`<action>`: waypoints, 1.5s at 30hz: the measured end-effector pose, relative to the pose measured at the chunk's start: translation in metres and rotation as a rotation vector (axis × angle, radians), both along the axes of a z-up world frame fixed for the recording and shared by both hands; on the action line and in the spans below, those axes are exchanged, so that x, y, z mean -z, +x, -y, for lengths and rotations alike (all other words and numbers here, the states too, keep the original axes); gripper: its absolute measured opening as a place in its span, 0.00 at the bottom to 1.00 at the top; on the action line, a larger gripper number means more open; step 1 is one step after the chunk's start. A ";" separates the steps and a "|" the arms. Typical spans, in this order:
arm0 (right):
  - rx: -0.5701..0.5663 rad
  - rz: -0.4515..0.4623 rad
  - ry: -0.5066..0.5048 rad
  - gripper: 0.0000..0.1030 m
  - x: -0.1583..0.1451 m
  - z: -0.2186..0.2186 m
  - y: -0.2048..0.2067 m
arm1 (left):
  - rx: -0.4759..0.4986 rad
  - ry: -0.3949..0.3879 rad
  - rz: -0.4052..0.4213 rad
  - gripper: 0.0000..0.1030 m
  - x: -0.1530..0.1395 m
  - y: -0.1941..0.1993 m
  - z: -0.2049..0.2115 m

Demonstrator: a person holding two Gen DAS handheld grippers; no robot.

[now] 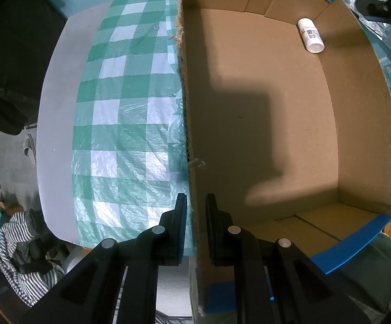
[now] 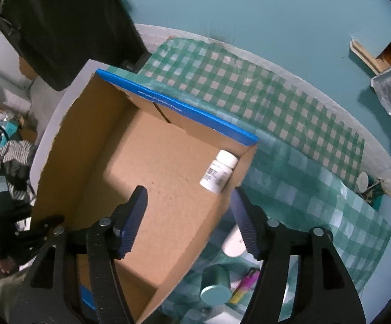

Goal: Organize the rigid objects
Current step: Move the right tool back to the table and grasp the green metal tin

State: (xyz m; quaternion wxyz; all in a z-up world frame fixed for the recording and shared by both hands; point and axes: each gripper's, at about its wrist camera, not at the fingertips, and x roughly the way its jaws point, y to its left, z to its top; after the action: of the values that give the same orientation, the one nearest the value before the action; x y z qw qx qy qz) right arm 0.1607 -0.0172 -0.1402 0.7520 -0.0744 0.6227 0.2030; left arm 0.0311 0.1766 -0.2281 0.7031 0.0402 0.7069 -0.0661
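Left hand-held gripper [image 1: 195, 229] clenching the box [image 1: 249, 148] wall; right hand-held gripper [image 2: 188, 222] hovering released, empty. Bottle [image 2: 218, 174] lying in box corner: seeming light, stiff, slick; gripping across its body.

Matt cardboard box [image 2: 152, 167]; glossy plastic bottle [image 2: 218, 171]; crinkled shiny plastic tablecloth [image 1: 119, 124].

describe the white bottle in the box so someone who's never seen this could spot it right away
Find the open cardboard box with blue-edged rims on the green checked tablecloth. On its bare floor, in the corner where a plain side wall meets a blue-edged wall, a small white bottle lies on its side. It is the only thing in the box, a white-capped cylinder with a printed label.
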 end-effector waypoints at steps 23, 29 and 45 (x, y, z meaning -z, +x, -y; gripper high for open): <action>0.128 -0.071 -0.031 0.64 0.010 0.075 -0.072 | 0.007 0.002 0.009 0.13 -0.006 -0.003 -0.001; 0.133 -0.108 -0.032 0.64 0.030 0.082 -0.089 | 0.002 -0.002 0.007 0.13 -0.007 -0.003 -0.006; 0.033 -0.136 -0.103 0.64 0.079 0.069 -0.108 | -0.017 -0.013 0.017 0.13 -0.006 -0.008 -0.018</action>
State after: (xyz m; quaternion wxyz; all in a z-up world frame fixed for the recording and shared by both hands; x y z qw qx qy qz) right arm 0.0532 -0.0865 -0.2192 0.7066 -0.0886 0.6829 0.1629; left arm 0.0234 0.1943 -0.2221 0.7099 0.0304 0.7006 -0.0645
